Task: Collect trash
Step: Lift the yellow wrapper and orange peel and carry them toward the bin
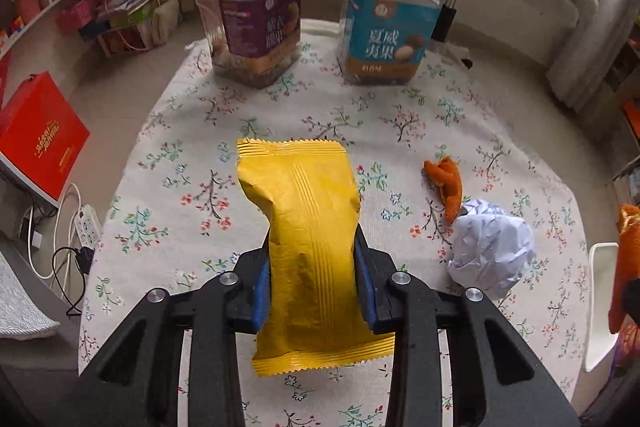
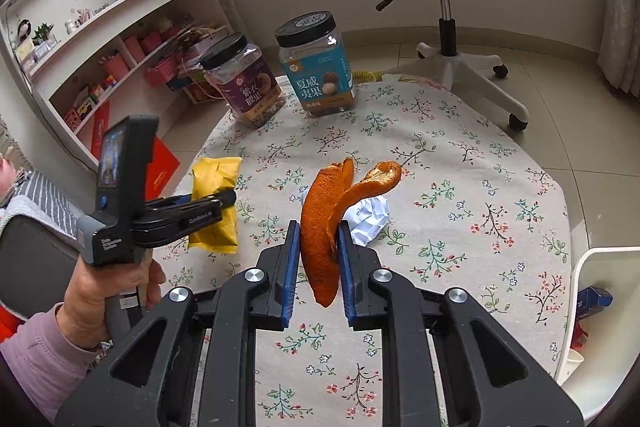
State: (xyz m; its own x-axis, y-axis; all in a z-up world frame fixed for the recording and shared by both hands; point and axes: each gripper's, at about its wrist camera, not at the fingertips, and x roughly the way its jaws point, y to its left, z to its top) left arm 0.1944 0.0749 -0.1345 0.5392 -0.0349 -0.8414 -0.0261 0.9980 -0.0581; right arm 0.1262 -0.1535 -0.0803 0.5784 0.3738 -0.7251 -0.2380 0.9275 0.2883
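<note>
My left gripper (image 1: 312, 251) is clamped on the yellow snack wrapper (image 1: 308, 227), pads pinching its middle just above the table (image 1: 168, 131); the right gripper (image 2: 319, 239) is pressed tight on a long strip of orange peel (image 2: 320, 219), raised off the floral cloth. I see two nut jars at the far edge, purple label (image 1: 256, 23) and blue label (image 1: 388, 31). A crumpled paper ball (image 1: 492, 247) lies on the cloth, touching a smaller peel scrap (image 1: 446, 183).
</note>
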